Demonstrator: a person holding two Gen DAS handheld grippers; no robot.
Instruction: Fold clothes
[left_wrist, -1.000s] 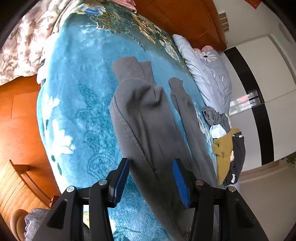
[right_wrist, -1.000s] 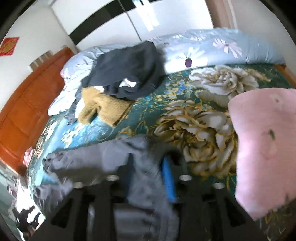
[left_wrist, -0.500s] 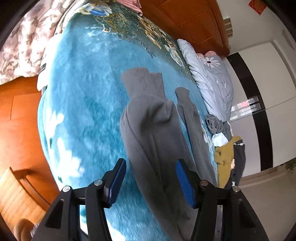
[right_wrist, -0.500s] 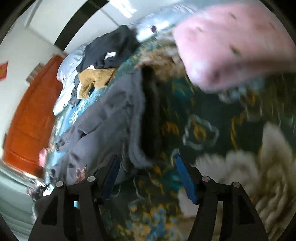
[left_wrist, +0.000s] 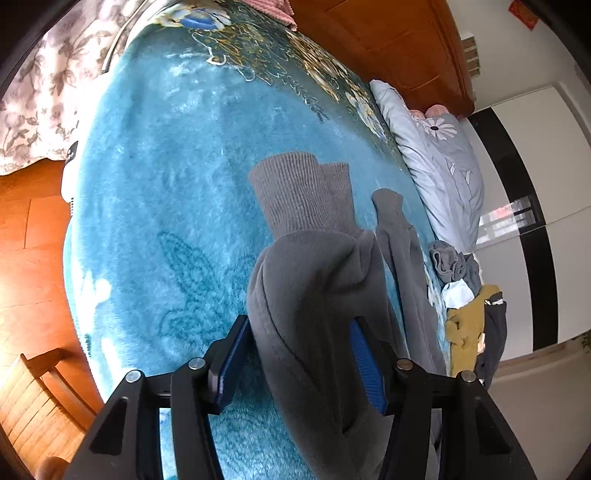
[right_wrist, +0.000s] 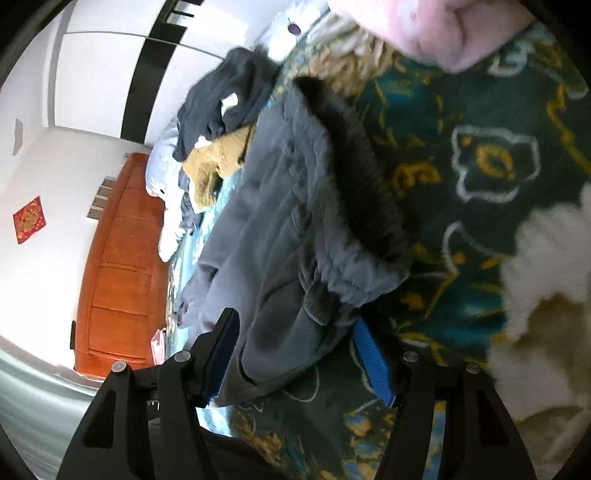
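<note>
Grey sweatpants lie folded lengthwise on the teal floral blanket, ribbed cuffs at the far end. My left gripper is open, its blue-padded fingers either side of the legs near the cuffs. In the right wrist view the waistband end of the sweatpants lies on the blanket. My right gripper is open, with the waist edge of the cloth between its fingers.
A pile of dark, mustard and grey clothes lies at the far side of the bed; it also shows in the right wrist view. A pink folded garment lies nearby. A wooden headboard, a pillow and a wooden chair stand around the bed.
My right gripper let go of the waistband, opened, and swung low beside the laid-down pants. My left gripper has moved forward along the legs toward the cuffs.
</note>
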